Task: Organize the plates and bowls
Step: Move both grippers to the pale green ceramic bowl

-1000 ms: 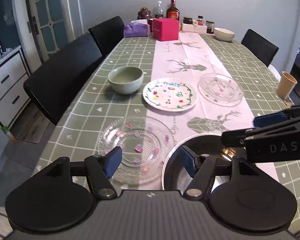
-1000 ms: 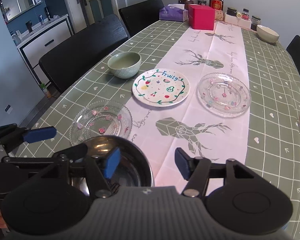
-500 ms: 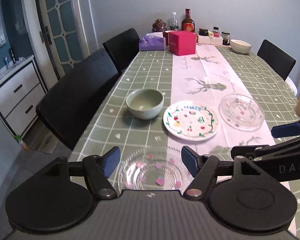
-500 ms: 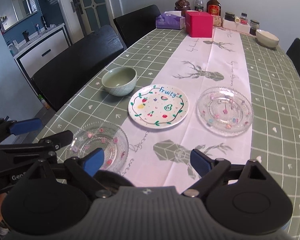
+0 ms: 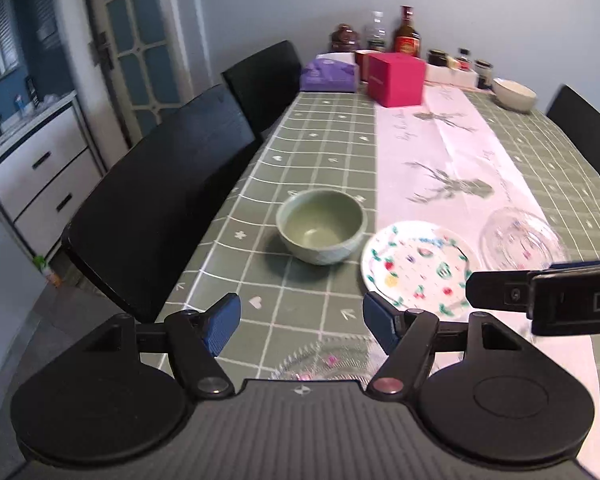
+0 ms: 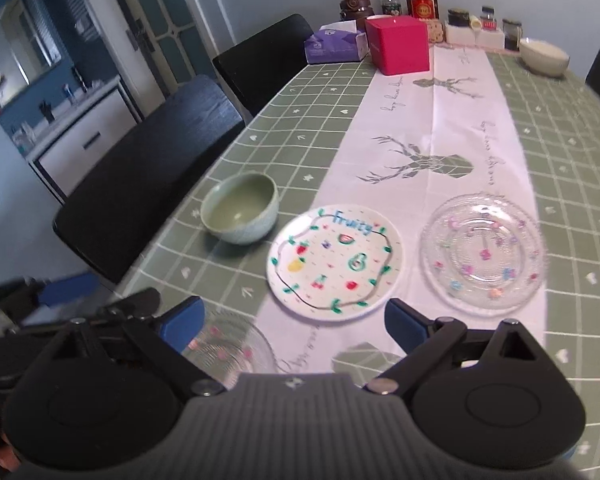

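Hovering above the green checked counter [image 6: 308, 120], the left tool [image 5: 300, 320] and right tool [image 6: 292, 324] both gape with nothing between their blue pads; the right one's jaws have just been opening. A pale green ceramic bowl [image 6: 240, 212] sits left of a round white fruit-printed plate [image 6: 334, 262], which lies on the white deer-print runner [image 6: 432, 128] beside a clear glass flower-dotted plate [image 6: 482, 252]. Another clear glass plate [image 6: 232, 346] lies nearest, under the tools.

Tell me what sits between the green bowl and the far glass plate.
The white fruit-print plate lies between the green bowl and the far glass plate, touching neither; the right wrist view shows it best.
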Tool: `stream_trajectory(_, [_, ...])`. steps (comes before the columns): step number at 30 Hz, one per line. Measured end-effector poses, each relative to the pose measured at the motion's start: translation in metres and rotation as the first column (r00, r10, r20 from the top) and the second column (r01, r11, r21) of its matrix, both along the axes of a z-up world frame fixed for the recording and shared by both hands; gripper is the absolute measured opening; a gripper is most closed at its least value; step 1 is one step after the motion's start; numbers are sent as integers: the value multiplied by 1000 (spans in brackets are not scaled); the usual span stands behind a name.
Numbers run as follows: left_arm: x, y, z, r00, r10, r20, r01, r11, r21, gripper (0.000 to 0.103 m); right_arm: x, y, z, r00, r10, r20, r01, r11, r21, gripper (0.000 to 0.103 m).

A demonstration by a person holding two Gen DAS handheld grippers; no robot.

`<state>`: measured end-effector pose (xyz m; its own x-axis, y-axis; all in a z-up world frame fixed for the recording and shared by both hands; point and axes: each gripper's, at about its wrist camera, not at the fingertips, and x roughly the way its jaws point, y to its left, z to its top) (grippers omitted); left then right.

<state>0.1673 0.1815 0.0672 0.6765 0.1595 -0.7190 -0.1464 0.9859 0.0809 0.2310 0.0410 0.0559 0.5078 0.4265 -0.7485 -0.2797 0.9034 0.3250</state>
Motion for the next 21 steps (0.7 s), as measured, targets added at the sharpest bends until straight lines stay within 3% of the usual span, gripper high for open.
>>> stream_trajectory(5, [26,7,-4,1000,12,-23,-12,1000,9,82,28,11,-4,999,-28,-44,29,999,16,96])
stream_trajectory(9, [50,13,-9,999,27,-39,-27,1000,10,82,50,13,-10,992,-69,-102,78,993,84,96])
stream_trajectory(16, [94,29,-22,995,41,-92,-48,996,-79,82,91,15,-28,977,-93,-193,137,964,229,95])
stream_trajectory(21, [119,55,-45,992,42,-116,-60,986,-157,82,113,21,-34,971,-81,-225,143,951,273,73])
